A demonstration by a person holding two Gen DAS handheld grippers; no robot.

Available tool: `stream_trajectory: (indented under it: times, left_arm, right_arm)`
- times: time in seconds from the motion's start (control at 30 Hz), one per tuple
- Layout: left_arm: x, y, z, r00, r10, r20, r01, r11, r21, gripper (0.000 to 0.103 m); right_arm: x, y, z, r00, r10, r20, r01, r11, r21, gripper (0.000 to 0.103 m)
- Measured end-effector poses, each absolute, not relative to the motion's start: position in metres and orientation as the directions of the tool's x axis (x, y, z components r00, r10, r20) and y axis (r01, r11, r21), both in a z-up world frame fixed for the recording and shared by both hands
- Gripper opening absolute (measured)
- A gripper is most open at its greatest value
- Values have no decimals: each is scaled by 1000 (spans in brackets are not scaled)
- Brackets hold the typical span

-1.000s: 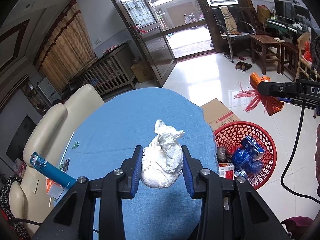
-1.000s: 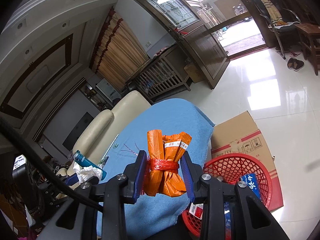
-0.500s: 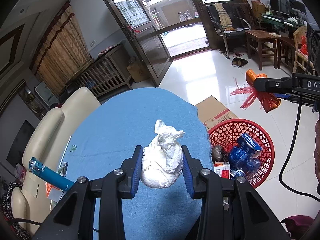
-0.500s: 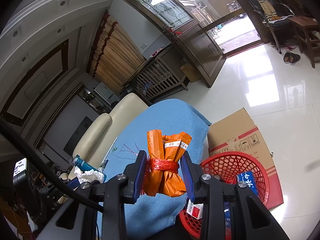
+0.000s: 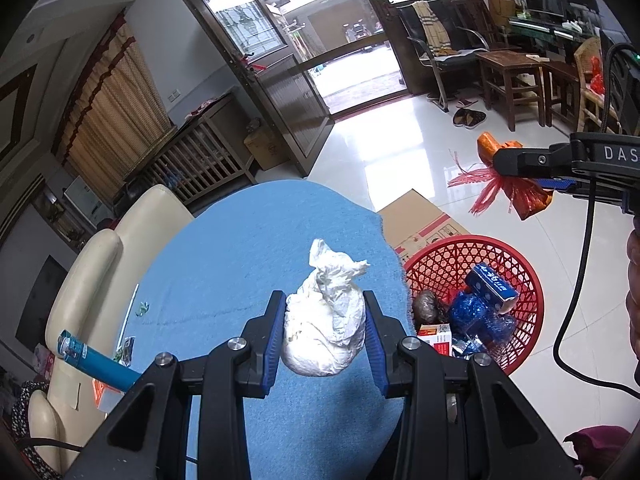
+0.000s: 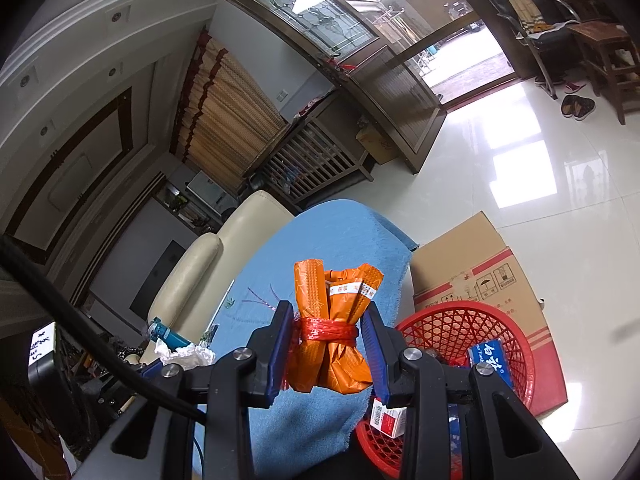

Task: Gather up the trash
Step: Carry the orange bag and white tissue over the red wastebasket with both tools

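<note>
My left gripper (image 5: pixel 325 328) is shut on a crumpled white paper wad (image 5: pixel 324 332), held above the blue tablecloth (image 5: pixel 248 256) near its right edge. My right gripper (image 6: pixel 327 342) is shut on an orange wrapper bundle (image 6: pixel 332 344) tied with red string; the same orange bundle (image 5: pixel 524 196) hangs in the left wrist view, above the floor beyond the basket. A red mesh basket (image 5: pixel 516 276) stands on the floor right of the table, holding a blue box (image 5: pixel 490 288), blue foil and a small red-and-white carton. In the right wrist view the red basket (image 6: pixel 452 328) sits just right of my fingers.
A flattened cardboard box (image 5: pixel 424 220) lies behind the basket. A blue tube (image 5: pixel 96 364) and small scraps lie at the table's left, beside a cream sofa (image 5: pixel 100 264). Wooden chairs, stools and slippers stand far right; a black cable (image 5: pixel 576 292) hangs from the right gripper.
The left gripper has drifted slightly toward the basket with the white wad; the basket now sits closer in its view. The right gripper keeps its hold and has barely moved.
</note>
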State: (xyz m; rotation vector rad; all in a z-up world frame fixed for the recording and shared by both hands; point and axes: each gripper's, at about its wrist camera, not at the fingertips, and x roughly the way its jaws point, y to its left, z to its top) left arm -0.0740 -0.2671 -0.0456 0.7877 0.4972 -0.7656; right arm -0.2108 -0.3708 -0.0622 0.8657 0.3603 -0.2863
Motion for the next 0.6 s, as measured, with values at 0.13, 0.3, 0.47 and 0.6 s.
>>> stream_trajectory:
  times: [0.13, 0.3, 0.47, 0.6]
  left_arm:
    - [-77, -272, -45, 630, -425, -651, 770, 454, 448, 39]
    - [-81, -277, -47, 628, -428, -650, 773, 439, 458, 39]
    - [-82, -279, -49, 625, -428, -652, 776, 428, 464, 39]
    - [-84, -284, -52, 622, -424, -658, 779, 419, 467, 40]
  right_arm:
    - [-213, -372, -63, 902, -103, -420, 390, 611, 689, 37]
    - [-214, -372, -64, 900, -102, -424, 394, 608, 689, 37]
    - [-214, -374, -65, 898, -103, -428, 399, 602, 692, 37]
    - [-216, -377, -66, 897, -105, -430, 404, 593, 697, 37]
